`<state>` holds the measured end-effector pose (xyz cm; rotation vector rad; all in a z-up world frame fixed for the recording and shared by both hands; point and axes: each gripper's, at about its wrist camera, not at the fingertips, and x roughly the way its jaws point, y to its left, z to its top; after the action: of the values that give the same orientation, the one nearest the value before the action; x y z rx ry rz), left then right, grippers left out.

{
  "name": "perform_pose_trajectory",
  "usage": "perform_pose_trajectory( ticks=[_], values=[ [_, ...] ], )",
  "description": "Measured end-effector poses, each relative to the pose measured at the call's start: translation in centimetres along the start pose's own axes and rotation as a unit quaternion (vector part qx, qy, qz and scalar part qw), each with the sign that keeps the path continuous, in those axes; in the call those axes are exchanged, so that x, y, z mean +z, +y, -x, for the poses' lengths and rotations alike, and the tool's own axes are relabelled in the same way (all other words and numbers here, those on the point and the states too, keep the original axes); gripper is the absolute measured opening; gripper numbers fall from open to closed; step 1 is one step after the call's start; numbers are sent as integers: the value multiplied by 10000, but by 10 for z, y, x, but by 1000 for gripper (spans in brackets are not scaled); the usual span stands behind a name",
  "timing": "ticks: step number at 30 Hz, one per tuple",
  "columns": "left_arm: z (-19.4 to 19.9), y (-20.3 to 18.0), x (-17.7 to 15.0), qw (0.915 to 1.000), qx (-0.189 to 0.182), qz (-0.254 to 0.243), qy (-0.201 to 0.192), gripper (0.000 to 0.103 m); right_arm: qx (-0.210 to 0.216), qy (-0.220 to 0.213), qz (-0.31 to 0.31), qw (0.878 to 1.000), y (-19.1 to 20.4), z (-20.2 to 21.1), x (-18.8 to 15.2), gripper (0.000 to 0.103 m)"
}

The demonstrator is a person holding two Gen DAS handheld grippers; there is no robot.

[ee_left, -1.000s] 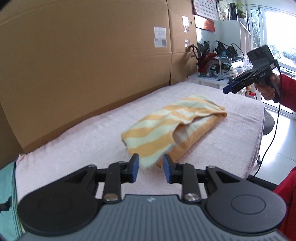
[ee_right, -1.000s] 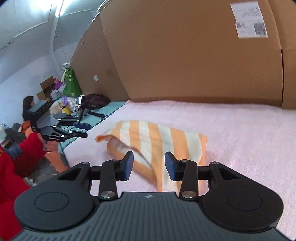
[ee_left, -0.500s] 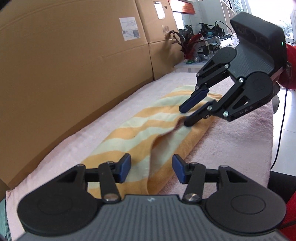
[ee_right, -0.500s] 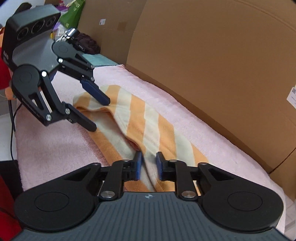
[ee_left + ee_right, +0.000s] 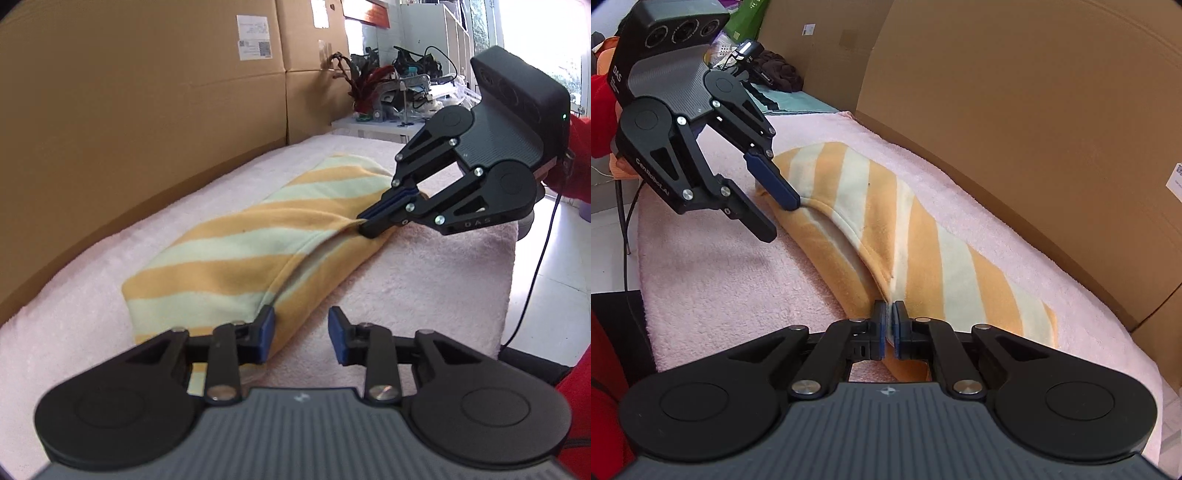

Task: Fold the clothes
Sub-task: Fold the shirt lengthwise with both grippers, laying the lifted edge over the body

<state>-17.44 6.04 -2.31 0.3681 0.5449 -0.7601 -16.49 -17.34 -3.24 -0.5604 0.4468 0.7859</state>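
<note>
Left wrist view: striped garment (image 5: 236, 254) lies folded on pink towel (image 5: 424, 288), near its front edge, cardboard wall (image 5: 129, 110) behind. Right gripper (image 5: 373, 221) clamped on hem at garment's far end. Left gripper (image 5: 301, 330) closing, jaws apart, near hem corner between them, not pinched. Judgement: soft, light, floppy fleece; grip hem corners, expect sag.

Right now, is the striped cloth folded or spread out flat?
Folded. The striped cloth lies doubled on the pink towel, one layer's hemmed edge lying over the layer beneath.
</note>
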Motion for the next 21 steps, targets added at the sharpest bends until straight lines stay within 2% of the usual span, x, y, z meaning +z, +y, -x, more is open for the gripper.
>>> perform_pose_trajectory(
  ticks=[1,2,3,4,5,7,10,13,15,18,21],
  values=[
    [8,-2,2,9999,-17,-82,-119,39,53,32,-12,10000,0,3,2,12],
    [17,-5,3,9994,0,-206,-279,51,102,19,-20,9999,-1,11,1,16],
    [23,-8,4,9987,96,-312,-399,58,189,-80,-129,9997,-3,21,2,18],
    [26,-11,5,9977,254,-403,-488,70,276,-179,-238,9992,-5,31,3,18],
    [26,-11,5,9969,375,-476,-509,72,358,-401,-586,9968,-13,39,4,18],
    [14,-5,2,9973,504,-434,-313,70,424,-760,-1324,9874,-27,46,7,18],
    [-6,9,-2,9993,377,-61,-14,59,390,-1023,-2570,9602,-47,31,10,18],
    [-2,3,-6,9992,371,-160,-1,60,356,-1041,-2876,9514,-42,8,12,16],
    [0,0,-10,9994,308,-187,2,64,343,-929,-2677,9584,-32,1,17,16],
    [3,-6,-13,9995,214,-223,11,67,432,-445,-2267,9720,-17,-11,12,16],
    [9,-7,-12,9999,-42,-138,25,67,443,-410,-1736,9830,-9,2,2,15]
  ],
)
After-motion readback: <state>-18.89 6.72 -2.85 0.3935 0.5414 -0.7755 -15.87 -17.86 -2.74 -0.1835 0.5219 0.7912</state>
